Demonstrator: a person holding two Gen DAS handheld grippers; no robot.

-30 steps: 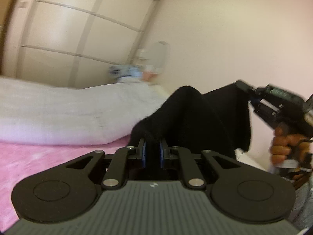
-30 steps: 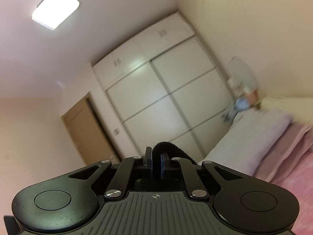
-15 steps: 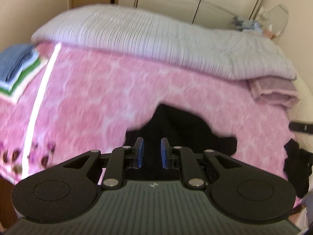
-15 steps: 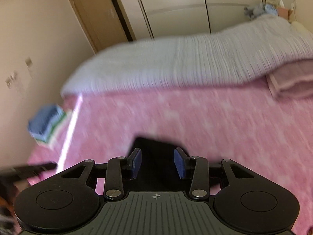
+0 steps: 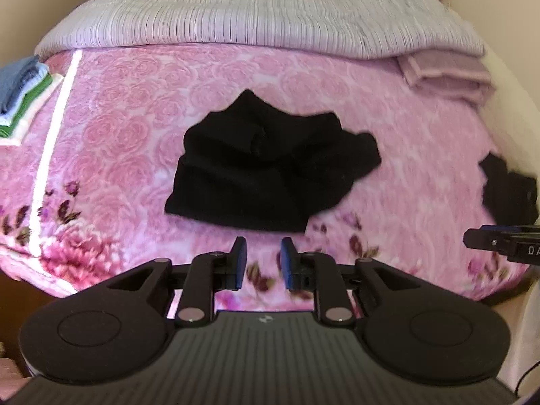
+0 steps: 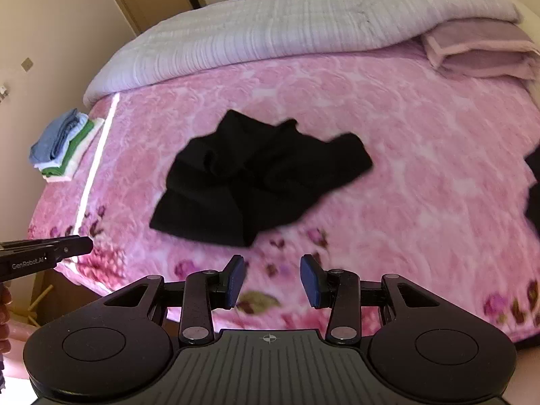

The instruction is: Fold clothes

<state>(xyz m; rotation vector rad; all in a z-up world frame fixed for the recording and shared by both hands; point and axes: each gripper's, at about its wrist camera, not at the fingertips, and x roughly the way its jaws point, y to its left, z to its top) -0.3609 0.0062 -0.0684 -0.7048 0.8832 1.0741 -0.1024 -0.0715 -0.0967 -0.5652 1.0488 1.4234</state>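
black garment (image 5: 270, 168) crumpled at frame centre in both wrist views, lying on pink floral blanket (image 5: 128, 128), not flat, edges bunched. left gripper (image 5: 260, 263) at bottom centre, just short of garment's near edge, jaws parted, nothing held. right gripper (image 6: 272, 278) at bottom centre of its view, parted wider, also empty, clear of the cloth. folded stack of clothes (image 6: 62, 146), blue over green and white, at left edge. second dark cloth (image 5: 506, 192) at right edge. grey ribbed quilt (image 5: 256, 17) across top.

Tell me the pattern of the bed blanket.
Pink blanket with embossed roses, darker flowers near the edge; clearest in the left wrist view.
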